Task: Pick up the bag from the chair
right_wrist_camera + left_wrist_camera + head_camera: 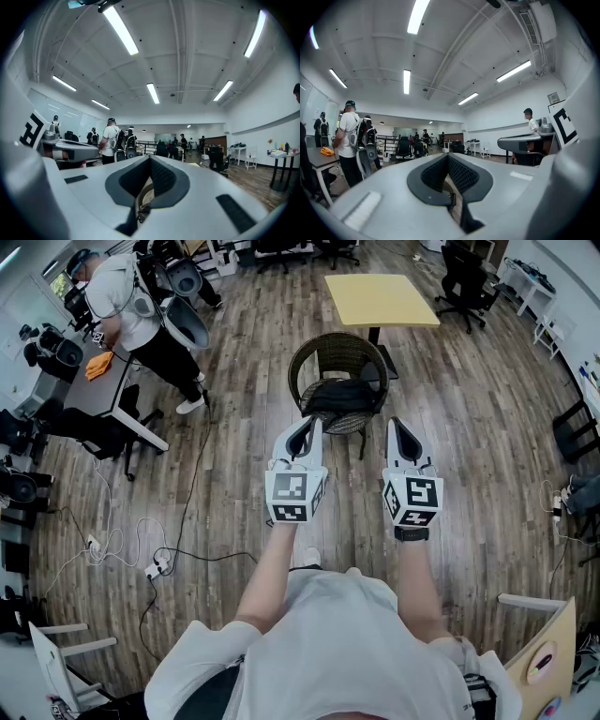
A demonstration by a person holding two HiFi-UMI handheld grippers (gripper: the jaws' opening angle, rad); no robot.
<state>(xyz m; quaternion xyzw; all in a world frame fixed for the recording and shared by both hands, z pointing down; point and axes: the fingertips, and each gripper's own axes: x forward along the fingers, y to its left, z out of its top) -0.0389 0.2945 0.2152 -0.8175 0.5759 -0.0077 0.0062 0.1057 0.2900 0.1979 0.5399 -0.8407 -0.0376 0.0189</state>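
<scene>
Head view: our left gripper (313, 422) and right gripper (395, 422), both clenched empty, overlap the round brown wicker chair (319, 354); its black fabric bag (339, 397) is indistinct.

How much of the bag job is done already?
Nothing looks done yet: the black bag lies on the wicker chair. Nothing is in hand: the left gripper and right gripper are held short of the chair, fingers together and empty. Left to do: reach in, grab the bag and lift it off.

No word, number or brand can be read anywhere; the white marker cubes (296, 498) carry only black square patterns, no letters.
</scene>
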